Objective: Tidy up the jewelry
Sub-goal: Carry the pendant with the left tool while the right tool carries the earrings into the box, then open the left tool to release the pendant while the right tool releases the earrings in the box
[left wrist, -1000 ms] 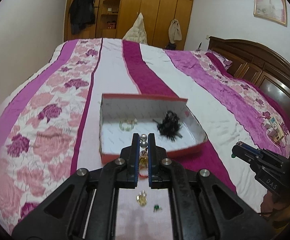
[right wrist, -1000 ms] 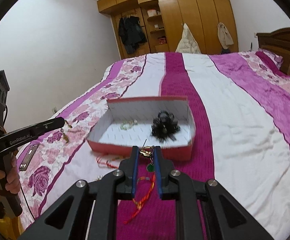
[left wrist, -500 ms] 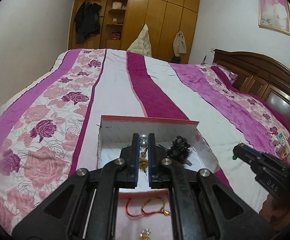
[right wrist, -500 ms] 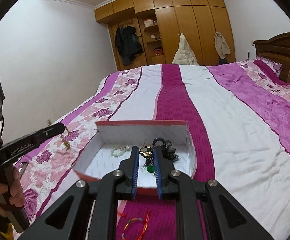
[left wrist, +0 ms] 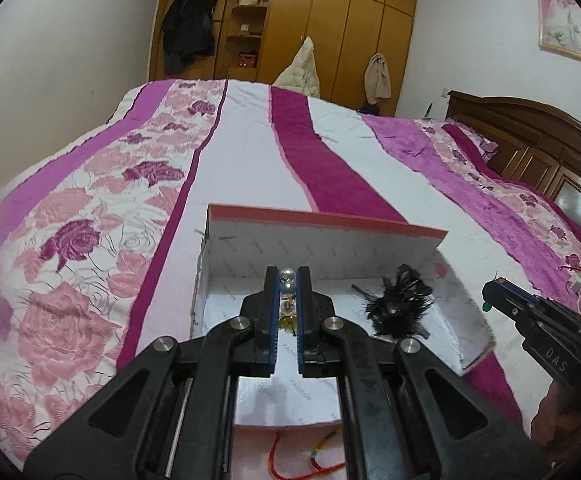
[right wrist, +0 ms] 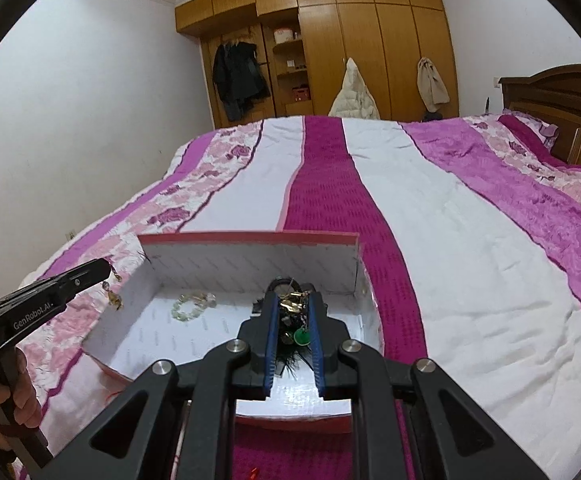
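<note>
A shallow box with a red rim and white lining (left wrist: 322, 220) (right wrist: 250, 237) lies on the bed. My left gripper (left wrist: 287, 276) is shut on a pearl earring with a gold dangle (left wrist: 287, 280), held over the box's left half. My right gripper (right wrist: 293, 300) is shut on a gold piece with a green pendant (right wrist: 301, 335), held over the box. Inside the box lie a black feathery hair piece (left wrist: 398, 304) and a pale green bead bracelet (right wrist: 192, 306). The left gripper also shows in the right wrist view (right wrist: 108, 270), its earring dangling outside the box's left edge.
A red string bracelet (left wrist: 310, 460) lies on the cover in front of the box. The bed has a pink, white and magenta striped cover (right wrist: 430, 208). A wooden headboard (left wrist: 530, 136) stands at the right, wardrobes (right wrist: 350, 40) behind.
Both grippers have moved forward over the box with their pieces still held. The loose earrings and bracelet in front of the box have slid back under the left gripper's view.
</note>
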`<action>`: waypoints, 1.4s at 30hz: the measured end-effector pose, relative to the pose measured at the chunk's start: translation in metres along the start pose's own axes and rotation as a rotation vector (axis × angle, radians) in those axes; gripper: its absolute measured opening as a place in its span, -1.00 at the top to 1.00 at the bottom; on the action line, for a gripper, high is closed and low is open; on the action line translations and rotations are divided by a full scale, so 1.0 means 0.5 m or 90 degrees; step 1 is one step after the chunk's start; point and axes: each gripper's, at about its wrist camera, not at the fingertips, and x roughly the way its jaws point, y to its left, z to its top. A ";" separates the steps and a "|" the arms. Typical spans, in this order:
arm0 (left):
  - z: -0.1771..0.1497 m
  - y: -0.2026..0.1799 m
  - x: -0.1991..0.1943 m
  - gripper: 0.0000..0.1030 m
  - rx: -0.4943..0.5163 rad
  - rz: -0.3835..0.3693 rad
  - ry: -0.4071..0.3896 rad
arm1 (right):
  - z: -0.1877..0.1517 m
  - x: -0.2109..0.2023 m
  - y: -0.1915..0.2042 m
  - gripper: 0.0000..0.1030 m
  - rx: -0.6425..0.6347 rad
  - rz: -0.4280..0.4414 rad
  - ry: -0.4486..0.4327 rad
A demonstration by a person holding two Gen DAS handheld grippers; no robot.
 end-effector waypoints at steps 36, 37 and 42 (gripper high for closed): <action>-0.018 -0.015 0.025 0.16 -0.004 0.002 0.068 | -0.009 0.028 -0.045 0.03 0.086 0.024 0.066; -0.015 -0.017 0.016 0.15 -0.002 0.001 0.065 | -0.006 0.021 -0.043 0.03 0.085 0.026 0.063; -0.005 -0.025 -0.038 0.12 0.005 -0.002 0.041 | 0.006 -0.035 -0.026 0.00 0.075 0.030 0.028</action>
